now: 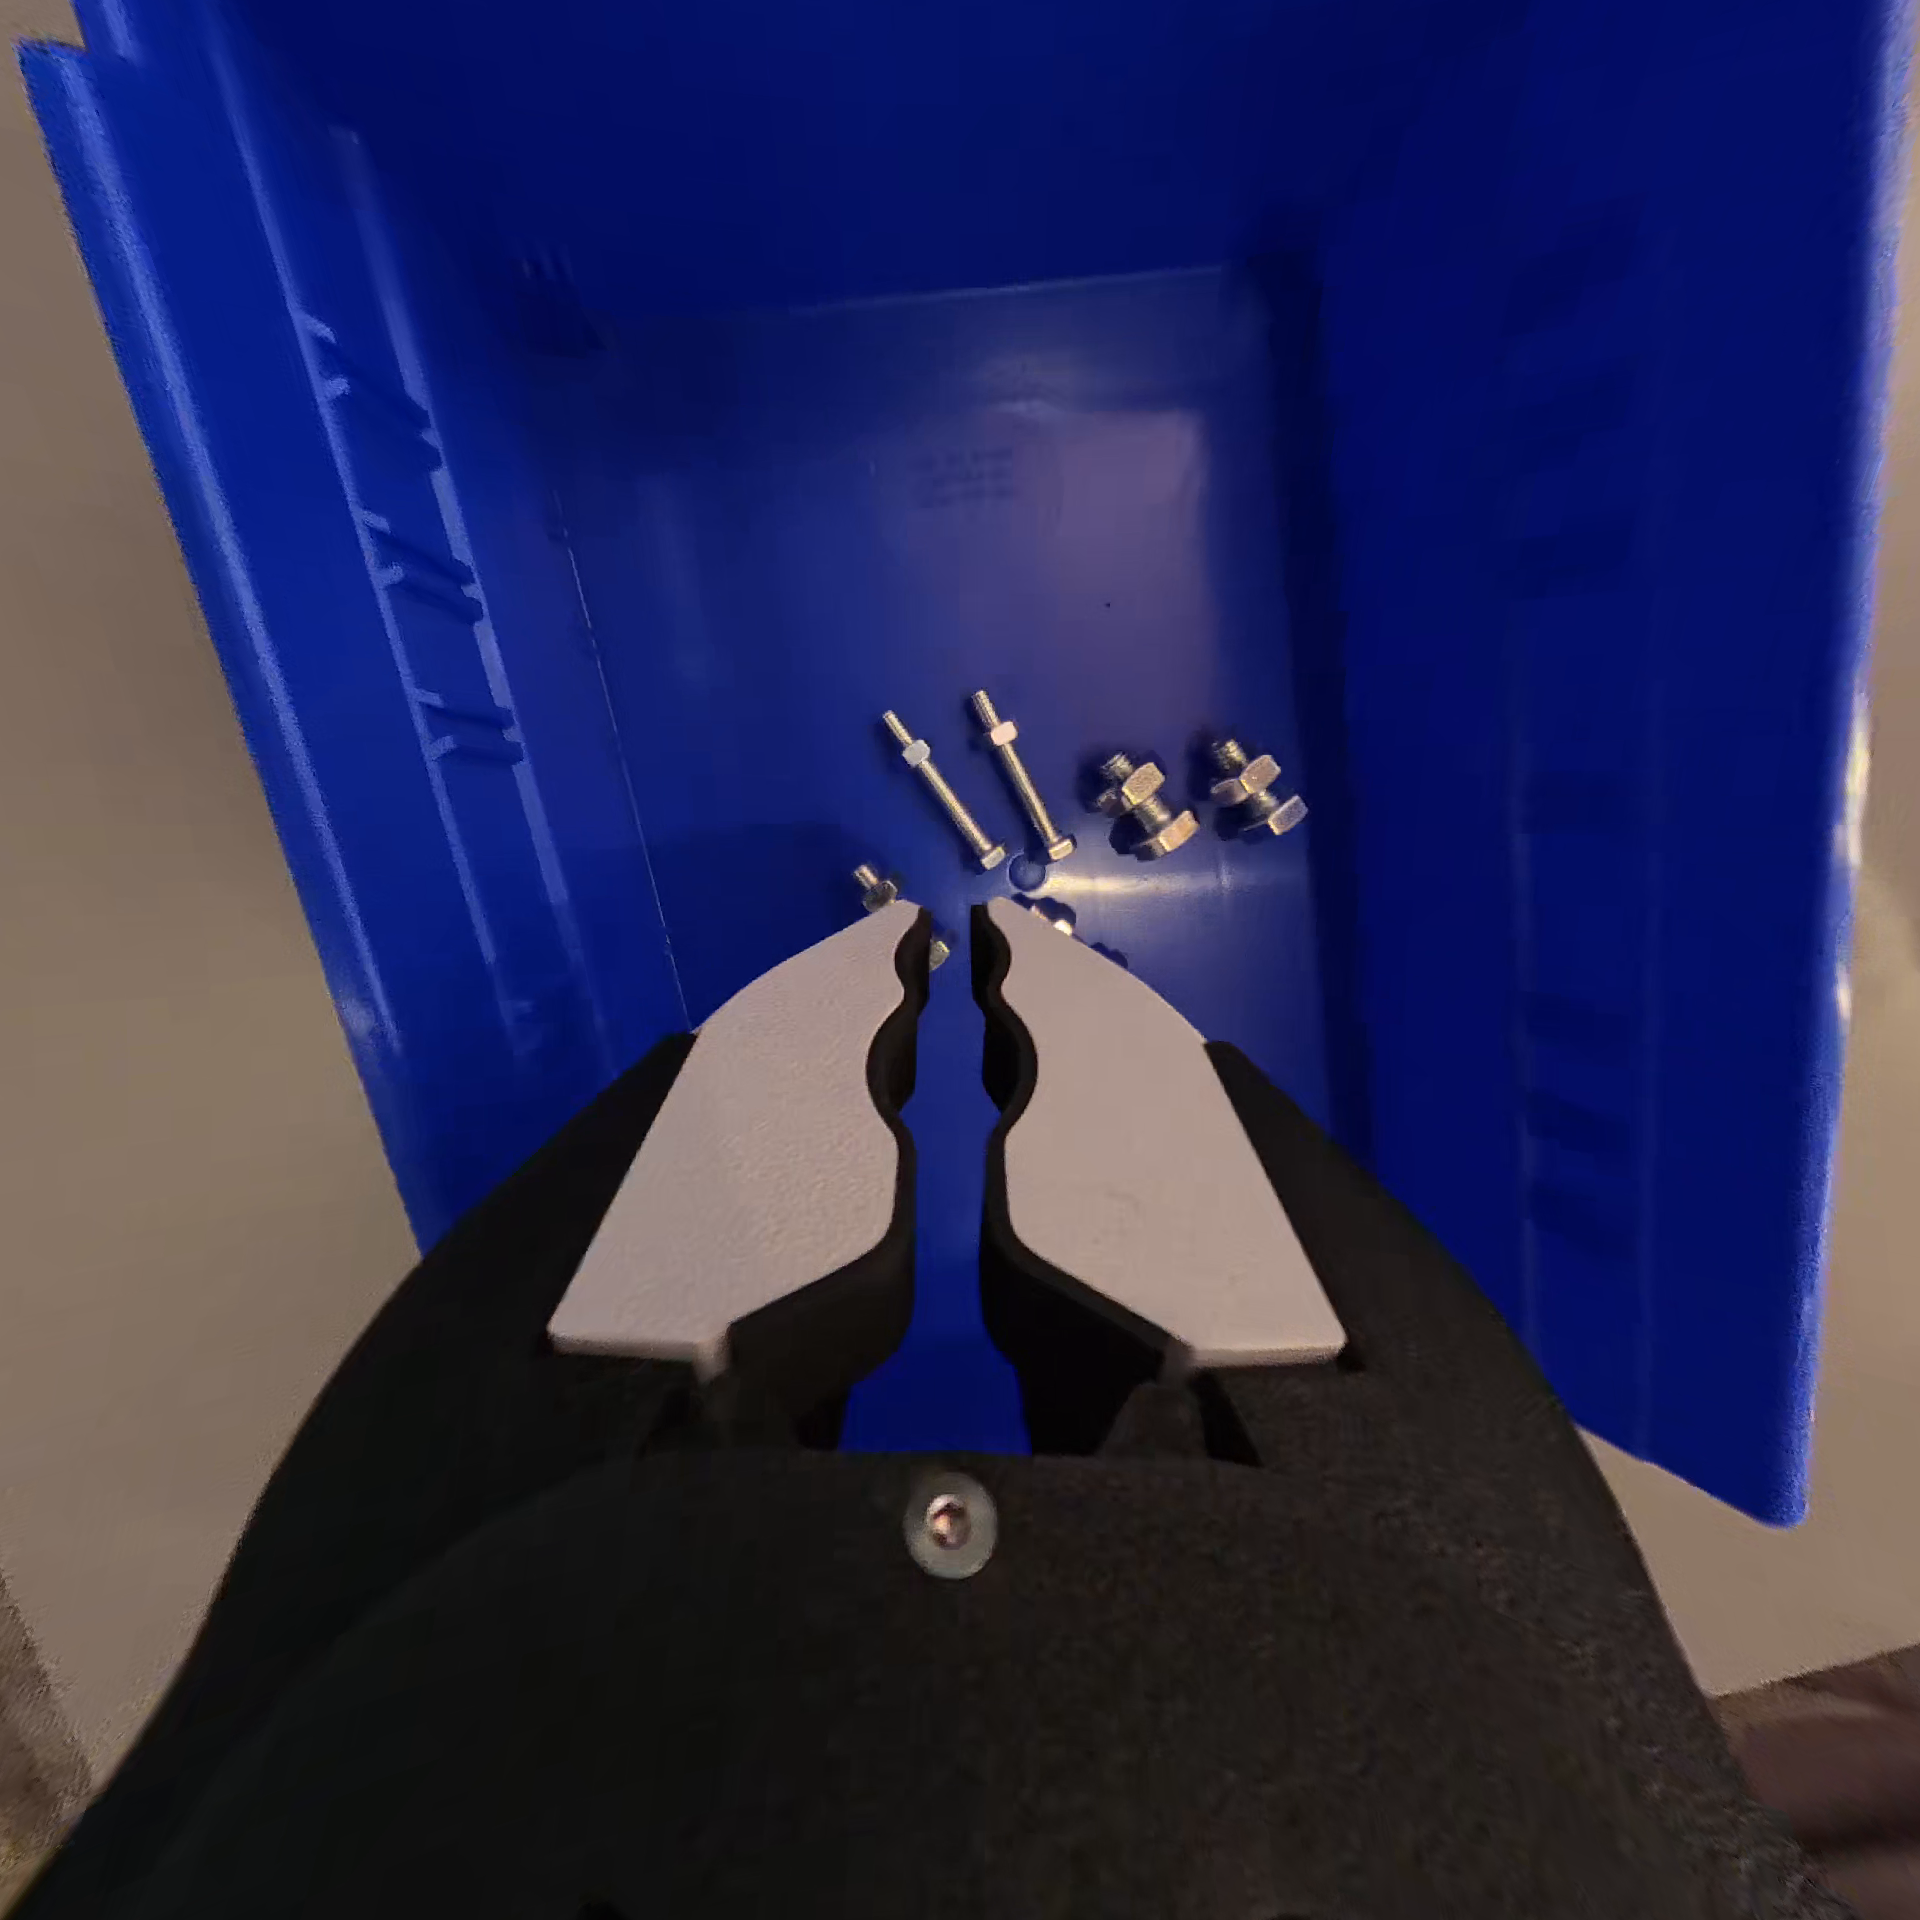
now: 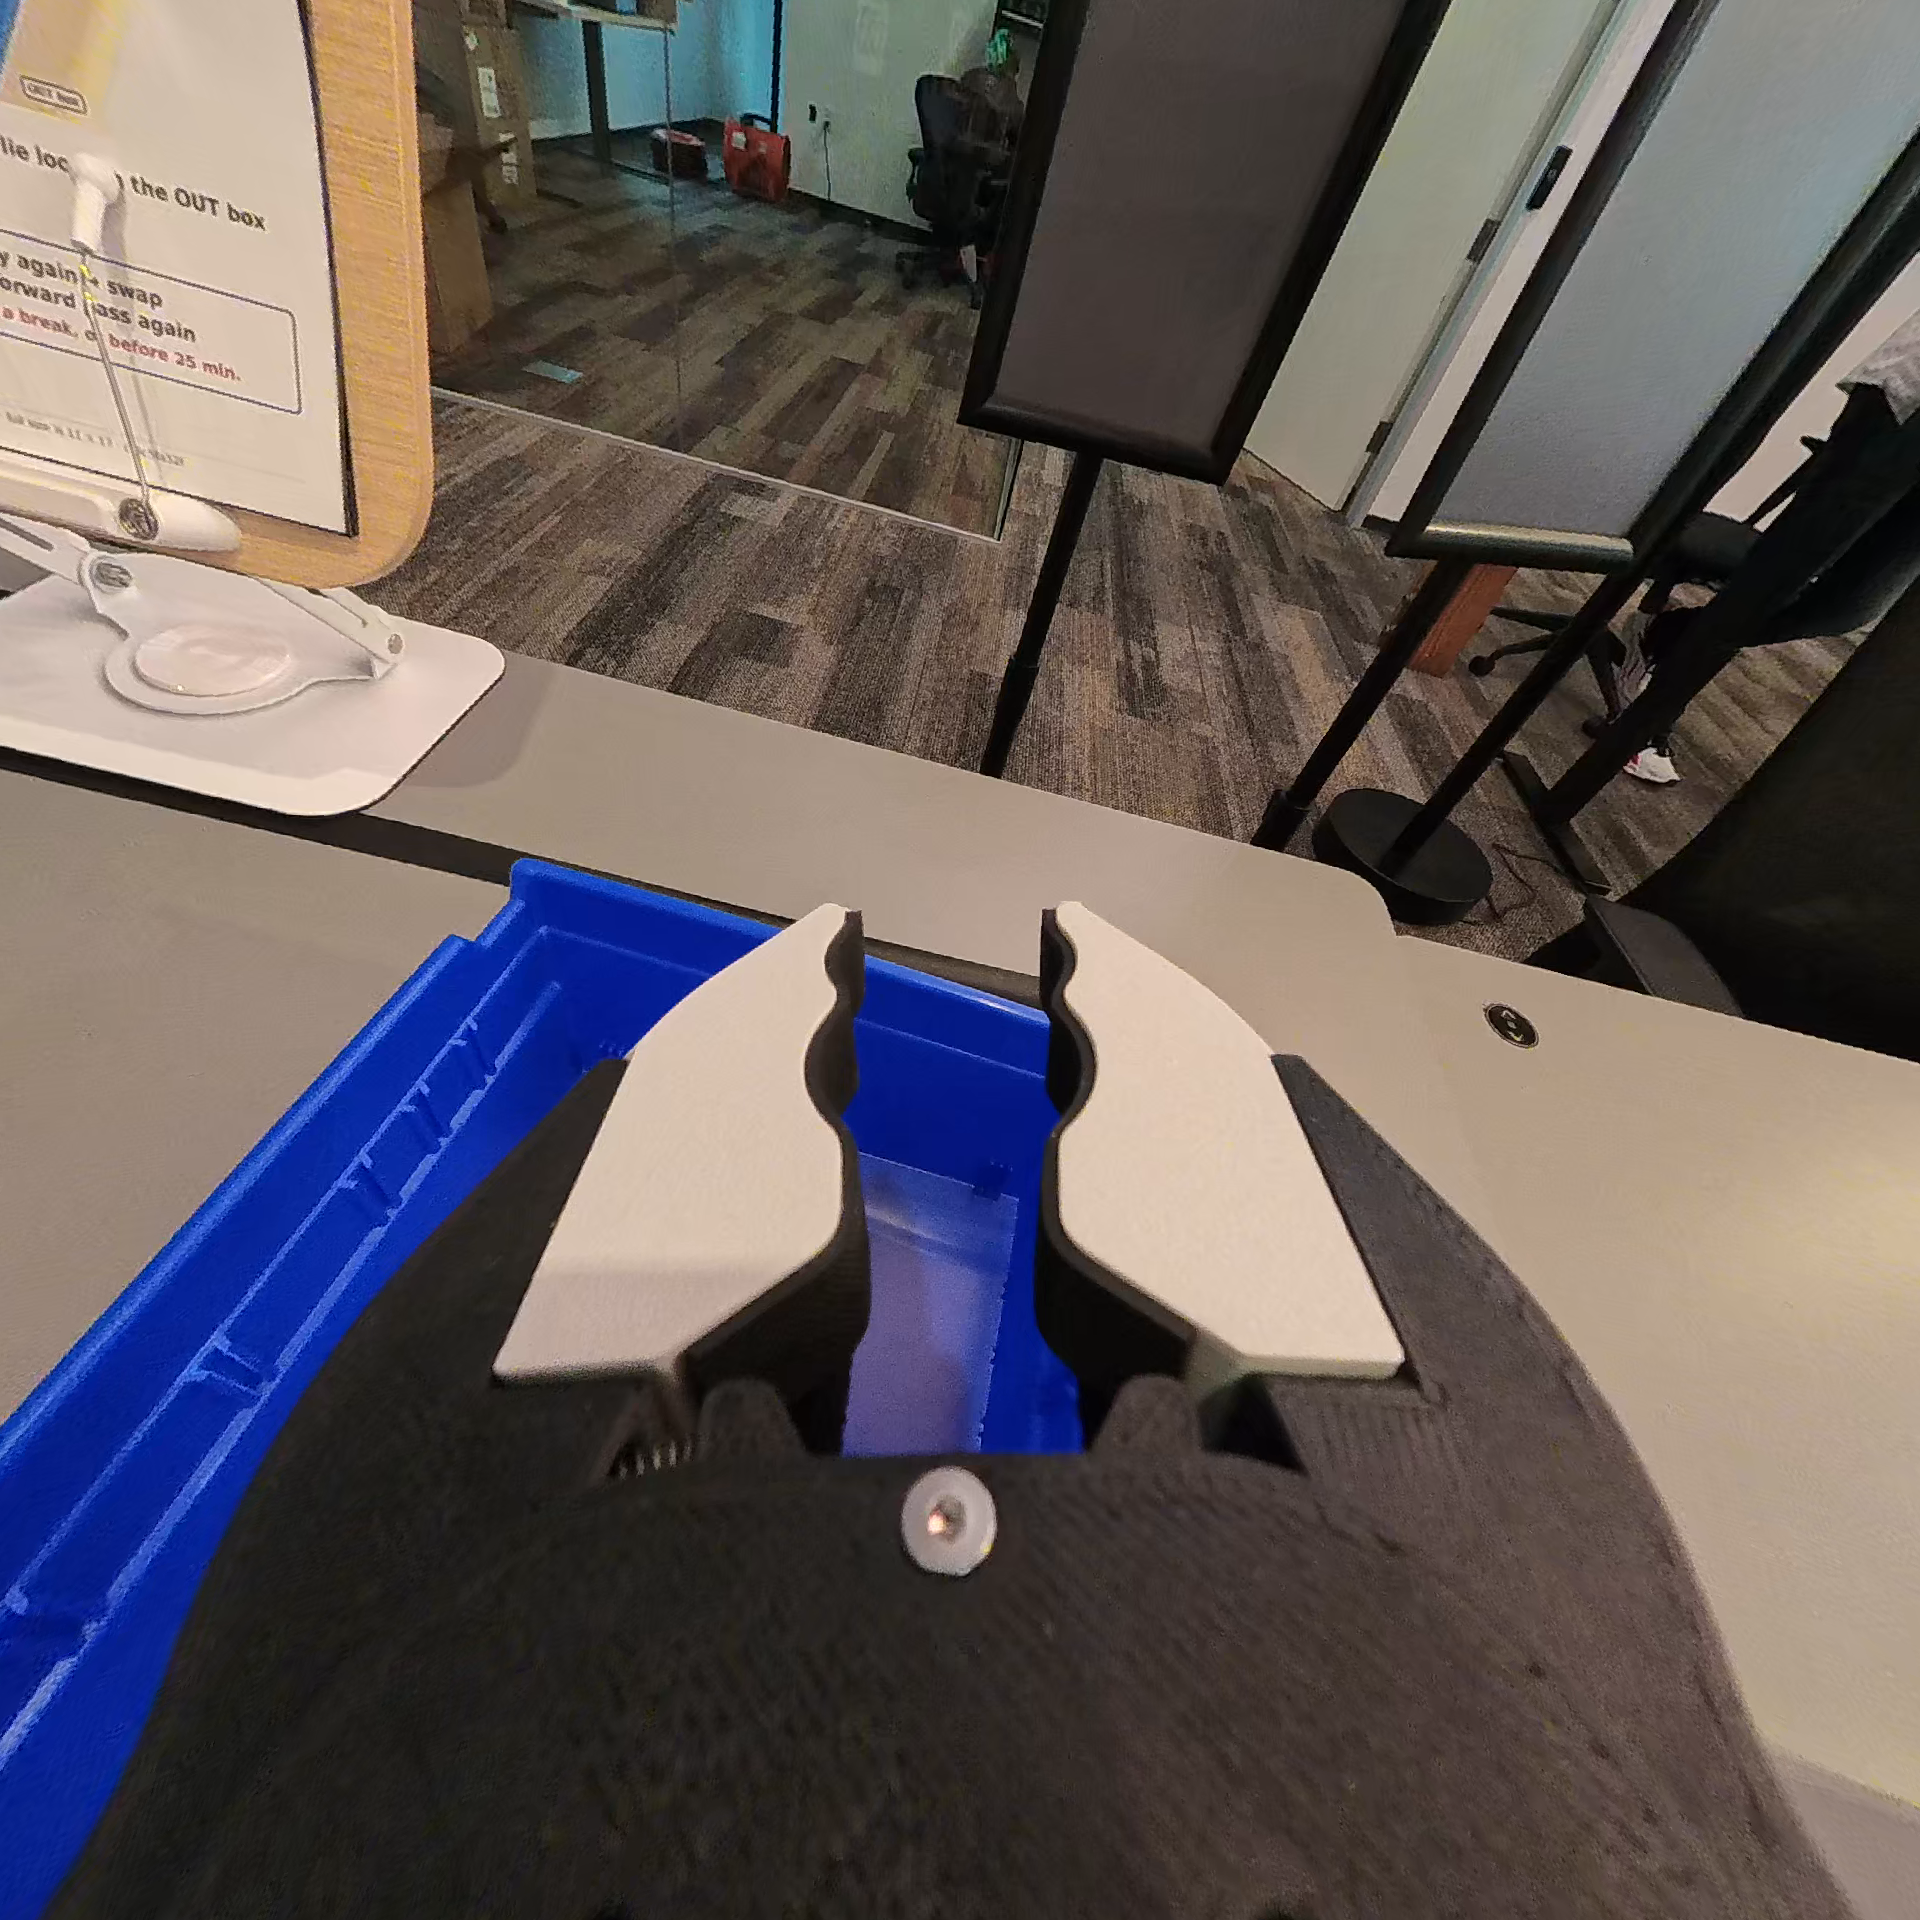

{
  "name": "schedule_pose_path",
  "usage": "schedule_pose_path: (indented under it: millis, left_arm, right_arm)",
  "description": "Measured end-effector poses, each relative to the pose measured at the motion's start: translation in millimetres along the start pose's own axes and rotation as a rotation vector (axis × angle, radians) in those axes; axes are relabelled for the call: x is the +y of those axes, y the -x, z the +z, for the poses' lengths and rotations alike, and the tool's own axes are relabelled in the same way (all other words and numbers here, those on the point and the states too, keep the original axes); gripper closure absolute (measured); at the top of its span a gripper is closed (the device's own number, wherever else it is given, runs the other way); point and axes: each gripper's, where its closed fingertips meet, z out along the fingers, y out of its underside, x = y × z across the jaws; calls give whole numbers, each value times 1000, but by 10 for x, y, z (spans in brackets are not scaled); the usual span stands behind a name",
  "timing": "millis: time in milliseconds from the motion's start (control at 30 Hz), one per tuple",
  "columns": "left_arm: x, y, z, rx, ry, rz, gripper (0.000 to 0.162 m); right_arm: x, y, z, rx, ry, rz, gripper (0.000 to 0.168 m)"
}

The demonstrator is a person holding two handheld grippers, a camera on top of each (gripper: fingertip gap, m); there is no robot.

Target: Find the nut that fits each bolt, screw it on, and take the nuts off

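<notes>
The left gripper (image 1: 945, 914) points down into the blue bin (image 1: 1558, 727), its jaws narrowed to a thin gap near the bin's floor. The right gripper (image 2: 951, 940) hovers above the same bin, jaws spread wide and empty.

In the left wrist view we lose 2 small bolts behind the left tool (image 1: 945, 909): 1 short bolt (image 1: 876, 886) shows only its threaded end past the left fingertip, another bolt (image 1: 1051, 918) is a glint behind the right fingertip. The blue bin (image 1: 1558, 727) runs off the top edge and its walls are blurred. In the right wrist view the right tool (image 2: 951, 940) hides most of the bin floor (image 2: 935, 1299), and the framed sheet (image 2: 177, 291) is cut by the left edge.
</notes>
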Motion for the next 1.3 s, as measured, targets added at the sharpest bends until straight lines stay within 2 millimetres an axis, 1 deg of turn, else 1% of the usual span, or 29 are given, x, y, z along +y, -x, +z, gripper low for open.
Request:
schedule_pose_path:
  millis: [33, 67, 133, 200, 300, 467, 600, 700, 733, 867, 900, 933, 1000, 1033, 1100, 1133, 1167, 1200, 1233, 1267, 1300]
  left_arm:
    - [12, 19, 37, -16, 16, -4, 152]
    - [24, 35, 78, -33, 28, -5, 151]
    - [80, 26, 173, -39, 78, -20, 143]
    - [146, 46, 266, -63, 132, -26, 141]
    - [202, 131, 372, -120, 183, -31, 146]
    - [216, 173, 416, -125, 191, -76, 142]
    - [327, 199, 466, -127, 250, -94, 136]
    - [312, 217, 483, -140, 249, -88, 139]
    - [310, 210, 488, -140, 253, -77, 144]
    - [313, 199, 496, -161, 272, -14, 148]
    - [313, 190, 497, -157, 276, 0, 154]
    - [315, 192, 487, -159, 280, 12, 154]
    - [295, 193, 405, -164, 268, 21, 154]
    - [247, 184, 332, -165, 237, 28, 155]
    - [121, 115, 122, -139, 146, 38, 154]
    - [45, 26, -7, -101, 86, 56, 154]
    - [-45, -118, -154, -39, 11, 83, 154]
    - [-150, -321, -326, 48, -80, 124, 154]
    - [-261, -586, -525, 157, -185, 179, 154]
    - [-350, -894, -748, 279, -291, 241, 155]
    - [-401, -1221, -975, 405, -385, 311, 155]
  right_arm:
    - [-2, 6, 3, -1, 1, -2, 134]
    - [-4, 12, 6, -3, 1, -4, 134]
    - [-2, 26, 13, -6, 4, -8, 134]
    - [6, 41, 22, -10, 11, -13, 134]
    - [23, 52, 37, -10, 23, -21, 135]
    - [48, 81, 66, -16, 40, -33, 134]
    - [81, 99, 92, -19, 58, -47, 134]
    - [109, 117, 108, -25, 76, -54, 134]
    - [114, 121, 111, -26, 78, -56, 134]
    - [110, 139, 115, -31, 80, -65, 134]
    - [110, 139, 115, -29, 80, -68, 134]
    - [107, 138, 113, -27, 80, -70, 134]
    - [89, 140, 105, -25, 75, -74, 134]
    - [72, 143, 97, -24, 69, -75, 134]
    - [20, 158, 75, -23, 53, -81, 135]
    - [-18, 176, 58, -24, 42, -84, 134]
    - [-72, 210, 35, -31, 25, -88, 134]
    - [-146, 268, 4, -45, 1, -89, 135]
    - [-242, 356, -38, -72, -31, -88, 135]
    - [-359, 488, -93, -116, -70, -82, 135]
    - [-493, 677, -165, -189, -116, -75, 136]
